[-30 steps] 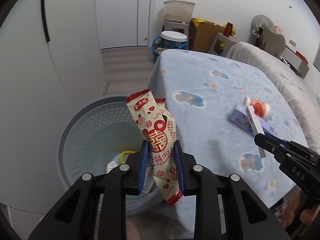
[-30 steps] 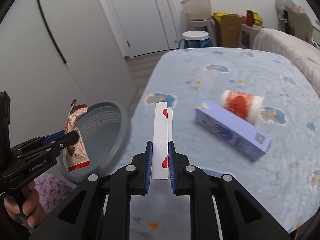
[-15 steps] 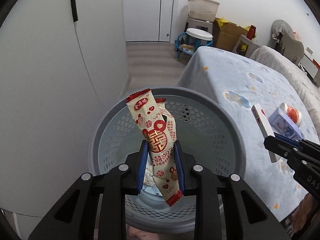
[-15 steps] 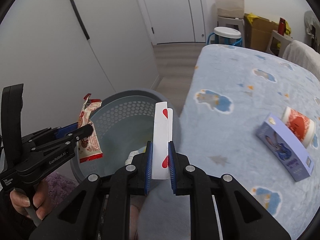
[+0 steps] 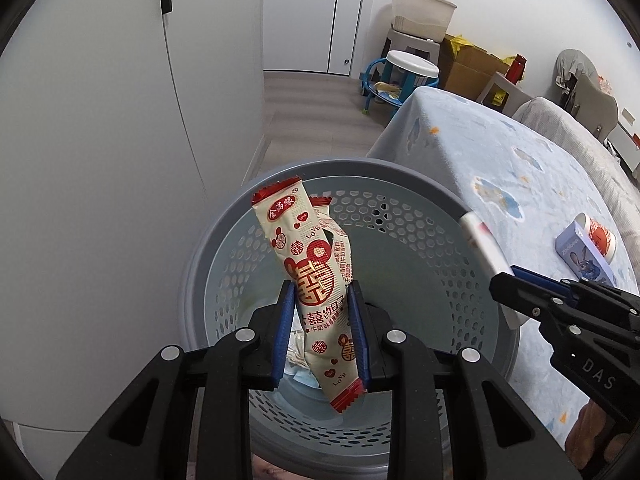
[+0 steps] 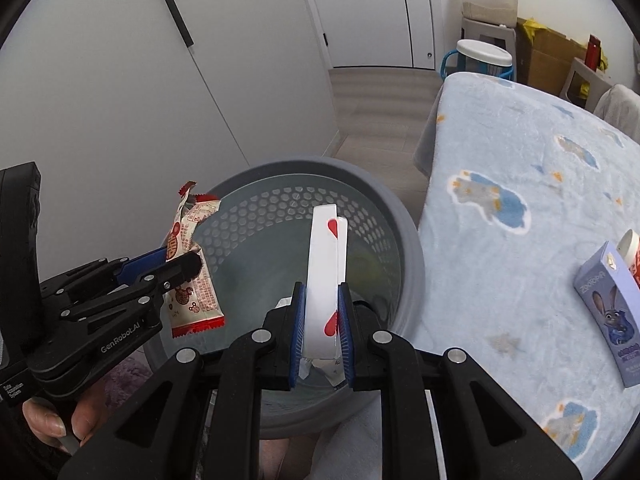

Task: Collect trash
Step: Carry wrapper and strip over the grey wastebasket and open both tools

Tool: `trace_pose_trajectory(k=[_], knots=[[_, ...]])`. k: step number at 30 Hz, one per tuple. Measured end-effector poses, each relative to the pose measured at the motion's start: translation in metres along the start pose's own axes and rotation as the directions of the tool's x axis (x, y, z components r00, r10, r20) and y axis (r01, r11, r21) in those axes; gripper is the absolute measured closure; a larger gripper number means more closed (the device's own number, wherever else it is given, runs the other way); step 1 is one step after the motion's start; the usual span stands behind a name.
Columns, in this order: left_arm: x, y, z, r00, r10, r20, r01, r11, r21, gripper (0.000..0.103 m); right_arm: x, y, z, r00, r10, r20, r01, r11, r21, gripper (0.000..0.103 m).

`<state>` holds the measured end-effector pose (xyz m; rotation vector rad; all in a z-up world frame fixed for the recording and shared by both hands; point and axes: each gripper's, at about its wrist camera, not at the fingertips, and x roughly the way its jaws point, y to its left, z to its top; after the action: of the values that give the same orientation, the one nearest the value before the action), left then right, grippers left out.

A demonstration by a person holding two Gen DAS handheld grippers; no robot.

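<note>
— What have I got in the left gripper [image 5: 320, 332]?

— A red and cream snack wrapper [image 5: 310, 280], pinched between the blue pads around its lower half. It stands nearly upright, the top leaning a little to the left, and its bottom edge hangs below the pads. Jaws are narrow, clamped on it.

— And the right gripper [image 6: 322, 330]?

— I see it gripping a white playing card [image 6: 324, 268] with red hearts, edge-on to the camera and upright. There looks to be a second card pressed right behind it, though I cannot tell for sure. Jaws are narrow here too, pads against the card.

— Where is the basket?

— Directly under both. The grey basket [image 5: 404, 184] with the perforated wall sits on the floor between the white cabinet [image 5: 100, 160] and the bed [image 5: 500, 152] with its blue blanket. In the right wrist view the wrapper [image 6: 192, 264] hangs over the basket's left rim [image 6: 404, 224], the card over its middle.

— Anything inside?

— Some crumpled white paper [image 6: 285, 303] at the bottom.

— What remains on the bed?

— A purple box [image 6: 608, 312] with a cartoon rabbit, and a red and white cup [image 6: 632, 254] touching it on the far side.
</note>
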<state>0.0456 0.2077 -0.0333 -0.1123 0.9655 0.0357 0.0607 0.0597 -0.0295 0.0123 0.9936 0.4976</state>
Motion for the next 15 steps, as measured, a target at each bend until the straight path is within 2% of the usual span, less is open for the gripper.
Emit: trace_pose_trajectory(k=[5,6,8,9,10,15], knots=[[0.0030,0.0051,0.0005,1.000,-0.010,-0.011,0.010,1.000,-0.014,0.072,0.0030,-0.0024,0.0027,1.000,0.008,0.004,-0.008,1.000,0.009,0.083],[0.0032,0.0061,0.0003,1.000,-0.010,-0.012,0.010,1.000,-0.018,0.067,0.0028,-0.0028,0.0025,1.000,0.009,0.006,-0.009,1.000,0.010,0.082],[0.0022,0.0073,0.0003,1.000,-0.003,-0.008,0.002,1.000,-0.027,0.057,0.0007,-0.0029,0.0020,1.000,0.006,0.019,-0.007,1.000,0.013,0.063],[0.0009,0.0076,0.0005,1.000,0.003,-0.001,-0.003,1.000,-0.030,0.050,-0.0004,-0.0026,0.0019,1.000,0.008,0.026,-0.008,1.000,0.014,0.059],[-0.0009,0.0079,0.0003,1.000,0.008,0.007,-0.008,0.999,-0.032,0.048,-0.0010,-0.0017,0.0024,1.000,0.008,0.030,-0.009,1.000,0.013,0.056],[-0.0011,0.0070,-0.0007,1.000,0.021,0.010,-0.020,0.999,-0.029,0.048,-0.0024,-0.0015,0.0042,0.999,0.010,0.034,-0.010,1.000,0.008,0.056]])
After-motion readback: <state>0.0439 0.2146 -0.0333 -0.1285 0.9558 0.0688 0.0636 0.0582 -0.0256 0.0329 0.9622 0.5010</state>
